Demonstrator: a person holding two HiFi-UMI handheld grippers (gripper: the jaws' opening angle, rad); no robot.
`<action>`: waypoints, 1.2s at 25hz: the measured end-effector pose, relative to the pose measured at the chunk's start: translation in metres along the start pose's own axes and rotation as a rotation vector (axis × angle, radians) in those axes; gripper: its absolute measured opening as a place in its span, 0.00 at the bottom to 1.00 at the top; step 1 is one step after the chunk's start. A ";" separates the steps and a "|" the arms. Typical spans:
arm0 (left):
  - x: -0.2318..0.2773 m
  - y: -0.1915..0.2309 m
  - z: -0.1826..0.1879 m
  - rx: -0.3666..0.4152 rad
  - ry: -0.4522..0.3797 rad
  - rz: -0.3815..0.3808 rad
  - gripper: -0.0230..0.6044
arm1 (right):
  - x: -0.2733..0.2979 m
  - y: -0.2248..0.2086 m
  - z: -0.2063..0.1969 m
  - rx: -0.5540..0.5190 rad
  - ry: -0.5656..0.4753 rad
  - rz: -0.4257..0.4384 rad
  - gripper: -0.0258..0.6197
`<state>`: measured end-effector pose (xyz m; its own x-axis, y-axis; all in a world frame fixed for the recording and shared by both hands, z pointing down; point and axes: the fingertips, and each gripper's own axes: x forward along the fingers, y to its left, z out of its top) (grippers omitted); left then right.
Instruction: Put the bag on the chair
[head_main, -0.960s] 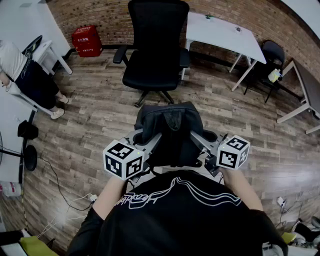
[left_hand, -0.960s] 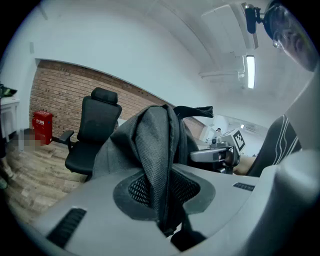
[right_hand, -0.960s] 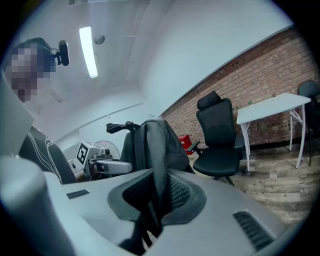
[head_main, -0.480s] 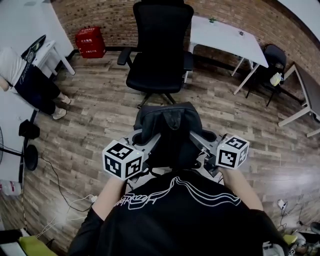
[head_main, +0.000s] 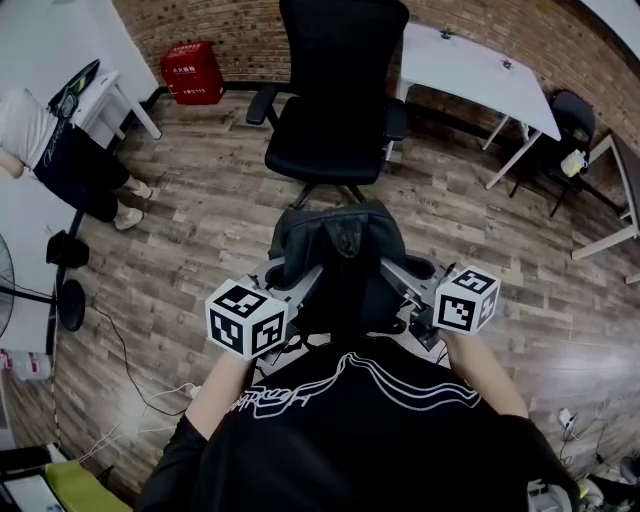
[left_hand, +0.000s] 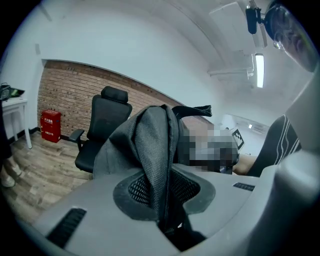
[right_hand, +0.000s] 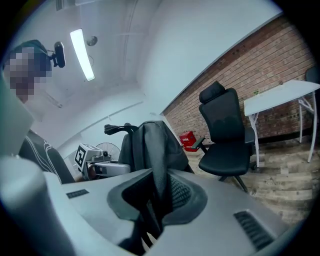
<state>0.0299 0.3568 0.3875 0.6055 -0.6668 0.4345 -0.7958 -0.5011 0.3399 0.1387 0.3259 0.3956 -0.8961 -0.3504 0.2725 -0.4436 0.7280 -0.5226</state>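
Observation:
A dark grey backpack (head_main: 338, 262) hangs in the air in front of the person, held from both sides. My left gripper (head_main: 296, 292) is shut on a mesh strap of the bag (left_hand: 157, 165). On the other side, my right gripper (head_main: 392, 284) is shut on the bag's second strap (right_hand: 159, 172). A black office chair (head_main: 335, 95) stands on the wood floor just beyond the bag, its seat facing me. That chair (left_hand: 100, 132) also shows behind the bag in the left gripper view, and the chair (right_hand: 227, 145) appears to the right in the right gripper view.
A white table (head_main: 478, 78) stands right of the chair against the brick wall. A red box (head_main: 193, 72) sits at the wall to the left. A person (head_main: 55, 150) sits at far left. A second black chair (head_main: 572, 120) is at the right.
The chair has come nearer in the head view, and the whole room has shifted down the frame. The bag stays in both grippers, unchanged in its hold.

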 end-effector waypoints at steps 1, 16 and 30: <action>0.004 0.008 0.002 -0.007 0.004 0.006 0.18 | 0.008 -0.006 0.002 0.007 0.005 0.006 0.12; 0.094 0.143 0.070 -0.049 0.087 0.062 0.18 | 0.125 -0.122 0.074 0.097 0.039 0.056 0.12; 0.142 0.202 0.127 -0.008 0.061 0.035 0.18 | 0.169 -0.174 0.136 0.044 0.017 0.027 0.12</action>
<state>-0.0465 0.0905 0.4120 0.5773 -0.6488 0.4958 -0.8163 -0.4738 0.3305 0.0620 0.0601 0.4225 -0.9076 -0.3206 0.2711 -0.4197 0.7103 -0.5651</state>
